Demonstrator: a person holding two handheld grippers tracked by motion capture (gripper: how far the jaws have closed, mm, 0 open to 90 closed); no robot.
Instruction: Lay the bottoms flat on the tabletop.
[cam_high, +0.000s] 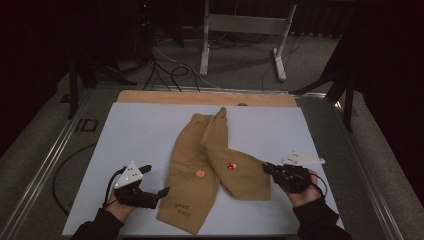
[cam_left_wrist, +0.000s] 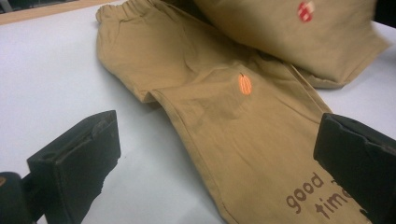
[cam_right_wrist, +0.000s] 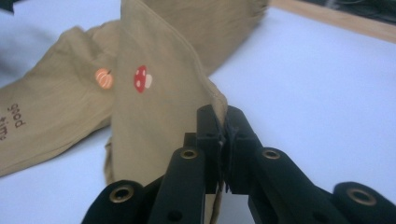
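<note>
A pair of tan trousers (cam_high: 192, 155) lies on the white board (cam_high: 135, 130), waistband at the far end. The left leg carries an orange pumpkin patch (cam_high: 200, 173) and "good time" lettering (cam_high: 182, 208). The right leg, with a red mushroom patch (cam_high: 230, 166), crosses over the left near the top. My left gripper (cam_high: 156, 180) is open beside the left leg's lower edge; its jaws straddle the trousers (cam_left_wrist: 210, 93) in the left gripper view, with nothing held. My right gripper (cam_high: 265, 166) is shut on the right leg's outer edge, and the trousers (cam_right_wrist: 154, 107) rise from the right gripper (cam_right_wrist: 219, 119).
A wooden strip (cam_high: 200, 97) runs along the board's far edge. Metal rails (cam_high: 55, 150) frame the table on both sides. Beyond the table, a stand's white legs (cam_high: 280, 55) and loose cables (cam_high: 165, 70) sit on the floor.
</note>
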